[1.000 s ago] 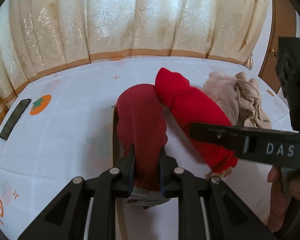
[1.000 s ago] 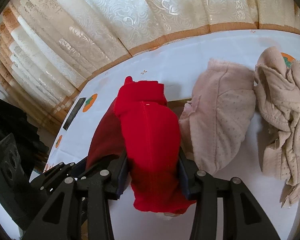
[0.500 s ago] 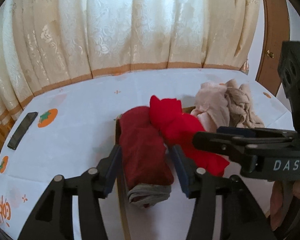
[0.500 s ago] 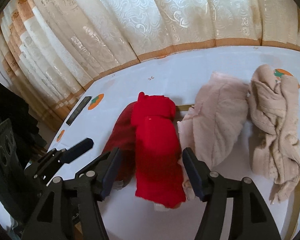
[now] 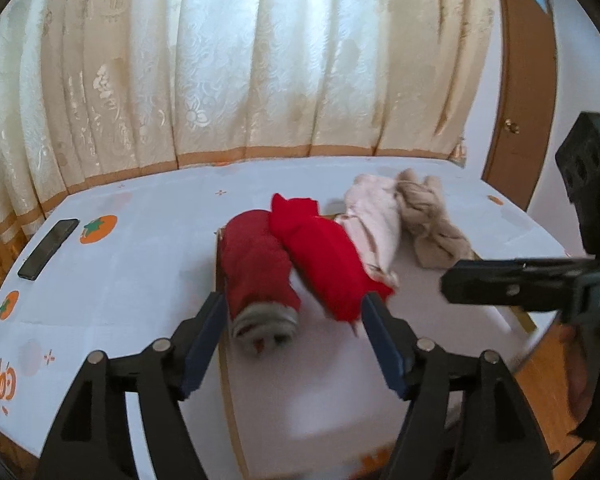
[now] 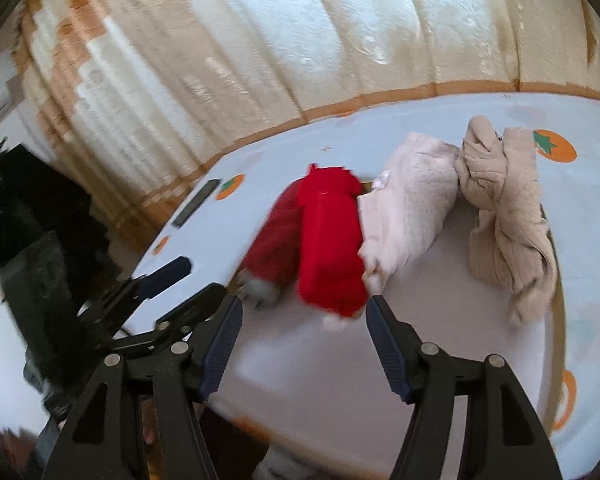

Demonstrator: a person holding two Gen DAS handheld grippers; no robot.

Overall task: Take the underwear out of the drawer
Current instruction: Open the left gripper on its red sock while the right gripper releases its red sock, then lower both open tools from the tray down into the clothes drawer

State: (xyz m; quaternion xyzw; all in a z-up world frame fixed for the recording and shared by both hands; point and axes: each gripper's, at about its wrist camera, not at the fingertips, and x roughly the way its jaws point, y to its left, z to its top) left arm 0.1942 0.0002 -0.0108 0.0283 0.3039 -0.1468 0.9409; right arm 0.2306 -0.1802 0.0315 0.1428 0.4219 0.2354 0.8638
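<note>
Both grippers have let go and pulled back since a second ago: then my left jaws pinched the dark red roll and my right jaws clamped the bright red roll; now both rolls lie free ahead of the tips.

My left gripper (image 5: 292,322) has its jaws apart and still widening, nothing pressed between the blue ribbed pads. The dark red roll (image 5: 256,264) is a soft knit cylinder with a grey band at its near end; it lies just beyond the tips, closer to the left pad, not touching either one. The bright red roll (image 5: 324,256), a smoother folded bundle with a pointed far end, leans against it on the right, its near end just ahead of the right pad.

My right gripper (image 6: 302,326) also has its jaws apart, opening a little further, empty. The bright red roll (image 6: 330,240) sits just past the tips, roughly centred between them. To its right lies a pale pink dotted piece (image 6: 412,200), touching it, then a crumpled beige piece (image 6: 504,216) apart from it.

All of them rest on a white cloth (image 5: 140,264) printed with orange fruit, which covers the surface. A thin wooden rim (image 5: 228,392) runs beside the dark roll. Both grippers point downward at a slant. The right view is blurred.
</note>
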